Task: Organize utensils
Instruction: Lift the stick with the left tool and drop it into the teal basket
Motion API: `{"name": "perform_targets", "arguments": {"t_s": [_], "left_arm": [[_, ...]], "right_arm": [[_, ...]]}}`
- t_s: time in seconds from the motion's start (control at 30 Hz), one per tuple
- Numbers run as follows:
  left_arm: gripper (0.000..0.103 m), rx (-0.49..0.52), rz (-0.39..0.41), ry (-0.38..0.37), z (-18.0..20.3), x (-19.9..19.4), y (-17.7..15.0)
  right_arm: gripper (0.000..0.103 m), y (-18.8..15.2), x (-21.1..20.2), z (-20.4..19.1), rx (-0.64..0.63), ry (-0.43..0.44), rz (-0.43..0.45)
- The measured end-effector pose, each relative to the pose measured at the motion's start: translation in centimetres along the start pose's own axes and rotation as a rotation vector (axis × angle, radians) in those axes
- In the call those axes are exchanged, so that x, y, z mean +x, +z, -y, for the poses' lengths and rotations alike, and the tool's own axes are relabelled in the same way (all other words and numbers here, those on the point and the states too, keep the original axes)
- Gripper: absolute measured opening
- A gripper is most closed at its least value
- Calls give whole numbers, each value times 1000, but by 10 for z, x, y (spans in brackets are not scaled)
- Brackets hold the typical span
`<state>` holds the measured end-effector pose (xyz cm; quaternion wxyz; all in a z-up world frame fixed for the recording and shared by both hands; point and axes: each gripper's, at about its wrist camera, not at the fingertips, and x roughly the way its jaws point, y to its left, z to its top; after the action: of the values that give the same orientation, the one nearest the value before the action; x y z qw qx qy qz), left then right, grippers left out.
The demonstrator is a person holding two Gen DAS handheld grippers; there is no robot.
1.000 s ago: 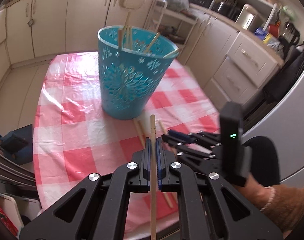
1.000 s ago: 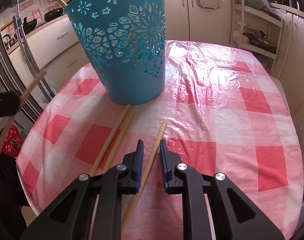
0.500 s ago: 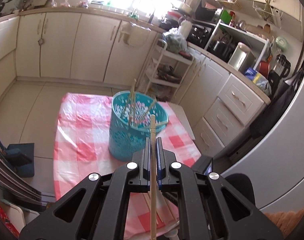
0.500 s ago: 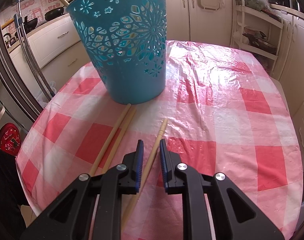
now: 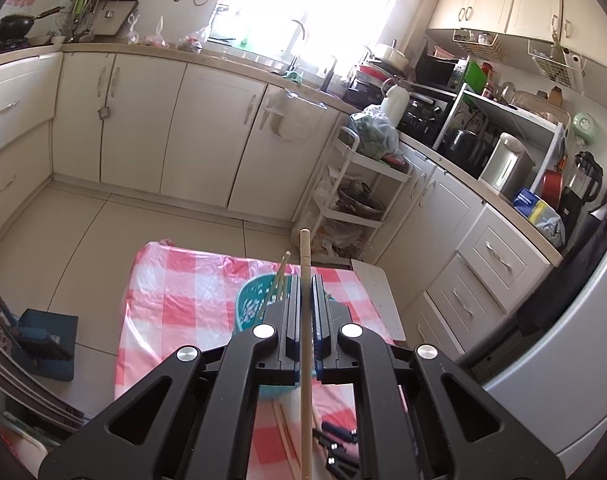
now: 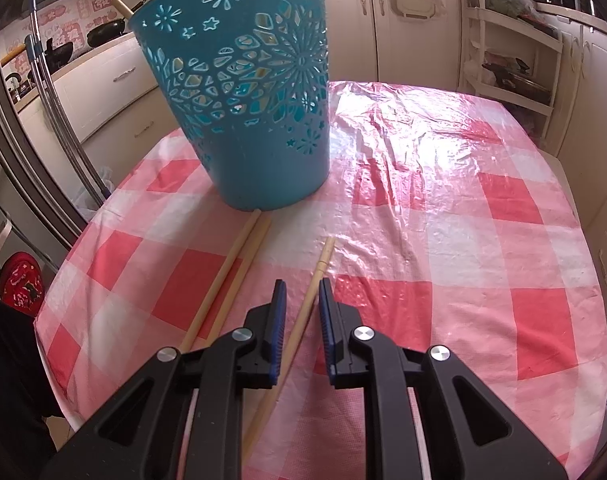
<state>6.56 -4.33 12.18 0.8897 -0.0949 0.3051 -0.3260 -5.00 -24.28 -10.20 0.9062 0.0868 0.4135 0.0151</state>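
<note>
My left gripper [image 5: 304,280] is shut on a wooden chopstick [image 5: 304,248] that runs straight between its pads, held high above the table. Far below it stands the teal cut-out basket [image 5: 250,305], partly hidden behind the fingers, with several chopsticks [image 5: 281,276] sticking out of it. In the right wrist view the basket [image 6: 247,92] stands close ahead on the checked cloth. My right gripper [image 6: 302,286] hovers low with its jaws slightly apart on either side of a single chopstick [image 6: 324,256] lying on the cloth; the pads do not press it. Two more chopsticks [image 6: 233,276] lie side by side to its left.
A red and white checked plastic cloth [image 6: 463,200] covers the round table. A white rack of pots [image 5: 359,184] and cream kitchen cabinets [image 5: 207,128] stand beyond the table. The table's edge runs close on the left, with a dark sleeve [image 6: 7,360] beside it.
The left gripper has risen well above the table with its chopstick, so the basket now looks small and low. The right gripper has stayed put over its chopstick.
</note>
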Motion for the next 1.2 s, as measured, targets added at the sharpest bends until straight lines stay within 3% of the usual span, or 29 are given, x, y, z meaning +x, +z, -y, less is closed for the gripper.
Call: {"name": "perform_targets", "arguments": {"t_s": [0.17, 0.37, 0.63, 0.87, 1.2], "left_arm": [[5, -24, 22, 23, -1, 34, 14], [5, -47, 106, 84, -4, 68, 40], [5, -64, 147, 204, -6, 112, 34], [5, -3, 154, 264, 4, 119, 21], [5, -9, 152, 281, -1, 117, 21]], "right_arm": [[17, 0, 0, 0, 1, 2, 1], [18, 0, 0, 1, -2, 3, 0], [22, 0, 1, 0, -10, 16, -2], [24, 0, 1, -2, -18, 21, -3], [24, 0, 1, -3, -26, 14, -1]]}}
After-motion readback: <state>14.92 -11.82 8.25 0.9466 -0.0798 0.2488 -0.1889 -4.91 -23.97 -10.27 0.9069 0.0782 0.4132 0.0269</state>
